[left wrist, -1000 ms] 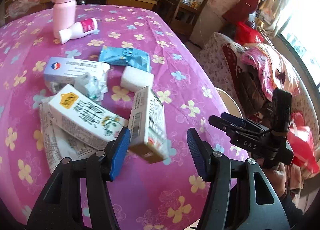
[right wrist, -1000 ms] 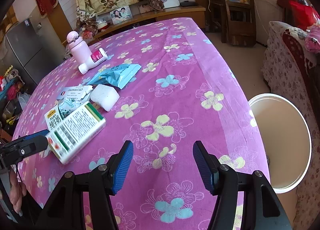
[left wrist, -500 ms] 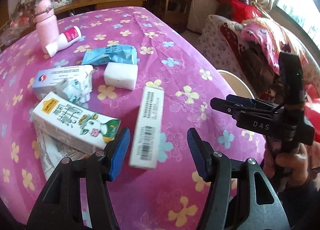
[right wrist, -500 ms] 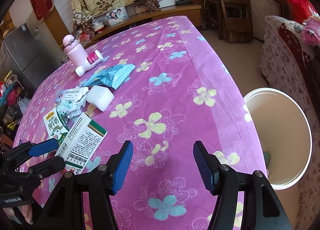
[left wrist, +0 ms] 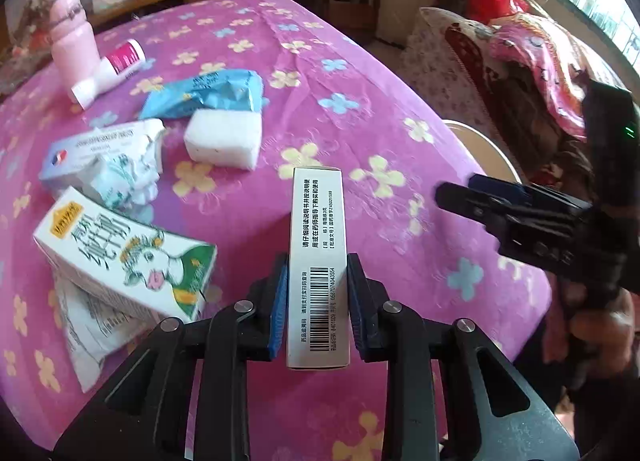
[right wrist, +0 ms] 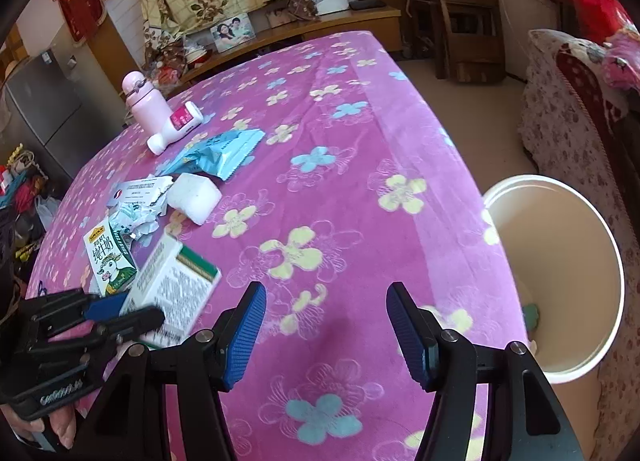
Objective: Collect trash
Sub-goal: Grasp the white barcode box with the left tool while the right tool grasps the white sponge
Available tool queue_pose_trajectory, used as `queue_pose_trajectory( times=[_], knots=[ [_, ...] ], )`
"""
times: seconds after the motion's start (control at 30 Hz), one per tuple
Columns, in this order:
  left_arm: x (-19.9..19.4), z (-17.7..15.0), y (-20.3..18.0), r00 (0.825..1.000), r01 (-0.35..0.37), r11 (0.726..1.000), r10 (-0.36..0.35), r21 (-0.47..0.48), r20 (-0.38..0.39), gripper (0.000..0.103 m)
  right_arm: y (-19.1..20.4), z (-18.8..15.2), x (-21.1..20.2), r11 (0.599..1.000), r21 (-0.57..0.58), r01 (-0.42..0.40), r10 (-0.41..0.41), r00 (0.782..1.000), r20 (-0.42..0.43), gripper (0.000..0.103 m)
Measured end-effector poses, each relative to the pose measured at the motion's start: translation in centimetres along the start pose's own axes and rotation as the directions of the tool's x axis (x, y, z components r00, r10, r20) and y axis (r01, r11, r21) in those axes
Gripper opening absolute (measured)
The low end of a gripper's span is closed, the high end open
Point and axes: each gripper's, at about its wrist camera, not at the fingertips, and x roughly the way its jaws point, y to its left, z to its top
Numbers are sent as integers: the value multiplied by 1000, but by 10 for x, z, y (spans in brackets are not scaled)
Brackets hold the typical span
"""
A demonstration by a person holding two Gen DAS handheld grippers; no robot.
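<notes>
1. The medicine box [left wrist: 318, 265], the piece of trash in hand, stands on its long edge on the pink flowered tablecloth [left wrist: 360, 61], barcode side up. In the left wrist view the left gripper [left wrist: 316, 301] is closing on it; the blue pads [left wrist: 277, 307] now sit against both sides of its near end. A second ago the same box lay between wide-open jaws, untouched. The grip looks made, so lifting is likely the next step.
2. Also in that view, the rest of the litter lies to the left of the box: a milk carton [left wrist: 124, 257], a crumpled wrapper [left wrist: 120, 177], a torn white box [left wrist: 92, 145], a blue packet [left wrist: 208, 95] and a white sponge block [left wrist: 224, 139].
3. In the right wrist view the right gripper [right wrist: 326, 335] hangs over bare cloth, jaws as wide as before and holding nothing. It has hardly shifted.
4. The white bin [right wrist: 560, 285] stands on the floor just beside the table's edge, at the right of this view. The left gripper's grasped box [right wrist: 172, 289] is well apart from it, so a carry across the table remains.
</notes>
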Motion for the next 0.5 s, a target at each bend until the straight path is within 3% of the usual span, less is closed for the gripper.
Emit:
queue_pose_trajectory(
  times=[0.13, 0.3, 0.5],
  knots=[
    [-24, -13, 9, 1000, 17, 1000, -17, -26, 26, 24, 19, 8, 13, 998, -56, -38, 38, 999, -10, 60],
    [-57, -33, 29, 999, -20, 998, 23, -57, 50, 24, 62, 30, 41, 979, -171, -111, 105, 994, -39, 60],
    [-70, -48, 48, 998, -19, 995, 24, -101, 50, 24, 112, 62, 86, 942, -320, -100, 89, 995, -49, 61]
  ],
)
